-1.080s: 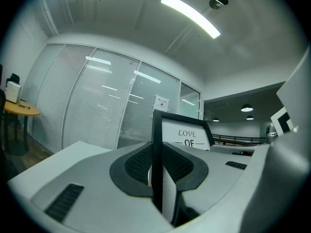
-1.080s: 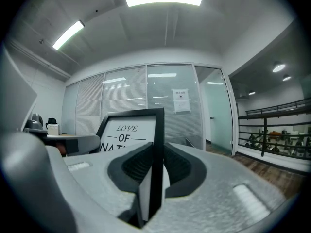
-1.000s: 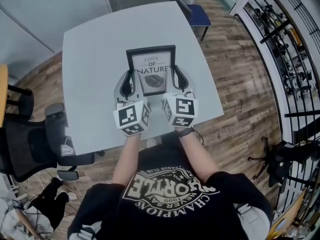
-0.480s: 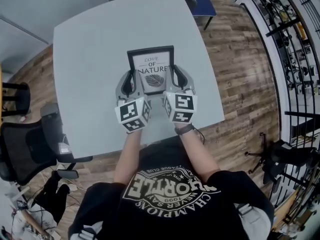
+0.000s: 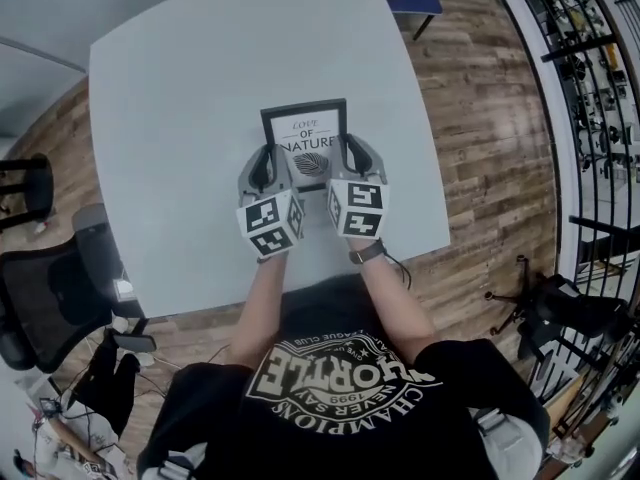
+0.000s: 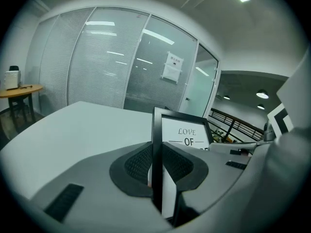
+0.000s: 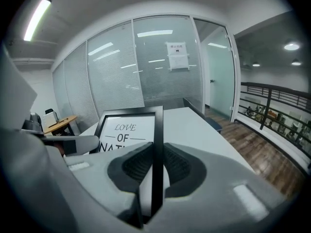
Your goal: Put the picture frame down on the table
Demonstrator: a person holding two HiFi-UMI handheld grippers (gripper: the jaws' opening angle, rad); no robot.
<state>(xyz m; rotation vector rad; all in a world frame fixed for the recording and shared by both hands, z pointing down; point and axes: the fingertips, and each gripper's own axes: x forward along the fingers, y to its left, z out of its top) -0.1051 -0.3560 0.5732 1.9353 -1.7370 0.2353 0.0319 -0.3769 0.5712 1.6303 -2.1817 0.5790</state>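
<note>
We clamp the picture frame [image 5: 306, 134] upright at the head view's centre, left gripper [image 5: 265, 166] on its left edge, right gripper [image 5: 353, 156] on its right, table [image 5: 170, 118] beneath.

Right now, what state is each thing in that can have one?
Black rectangular picture frame: held by both side edges over the light grey table; touchdown unclear.
Left tool: shut on the frame's left edge.
Right tool: shut on the frame's right edge.
</note>
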